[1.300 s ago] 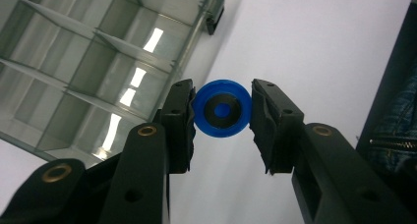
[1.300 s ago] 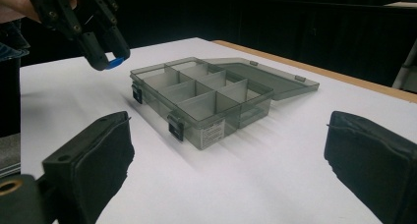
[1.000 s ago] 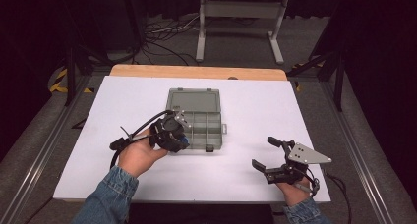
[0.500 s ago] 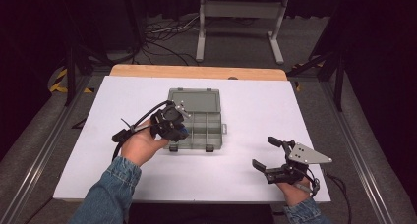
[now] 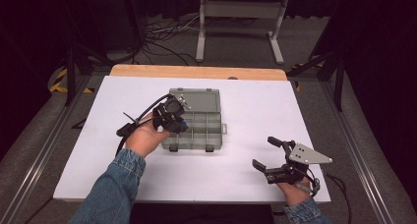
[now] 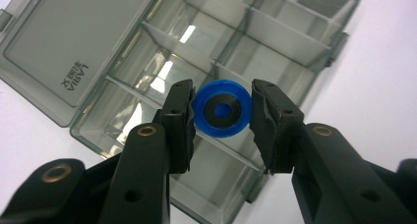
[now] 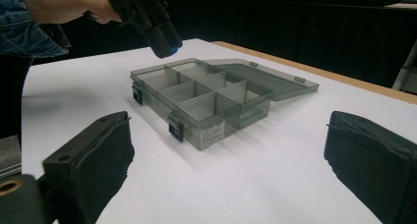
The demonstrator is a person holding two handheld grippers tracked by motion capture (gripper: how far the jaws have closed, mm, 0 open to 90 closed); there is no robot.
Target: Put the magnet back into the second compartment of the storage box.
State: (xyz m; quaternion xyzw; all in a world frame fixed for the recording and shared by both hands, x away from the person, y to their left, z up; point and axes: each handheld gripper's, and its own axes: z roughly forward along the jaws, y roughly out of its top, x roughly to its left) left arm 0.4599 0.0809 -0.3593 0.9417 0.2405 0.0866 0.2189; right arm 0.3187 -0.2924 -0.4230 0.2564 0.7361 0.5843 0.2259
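Left gripper (image 6: pixel 222 111) (gripping blue ring (image 6: pixel 222 111)) moved over organizer box (image 5: pixel 206 108).

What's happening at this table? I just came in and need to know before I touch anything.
A person is working with two hand-held grippers. The left hand-held gripper is shut on a small blue ring and holds it above the grey compartment box, whose lid lies open on the white table. The compartments in view look empty. The right hand-held gripper rests open and empty near the table's front edge, apart from the box.
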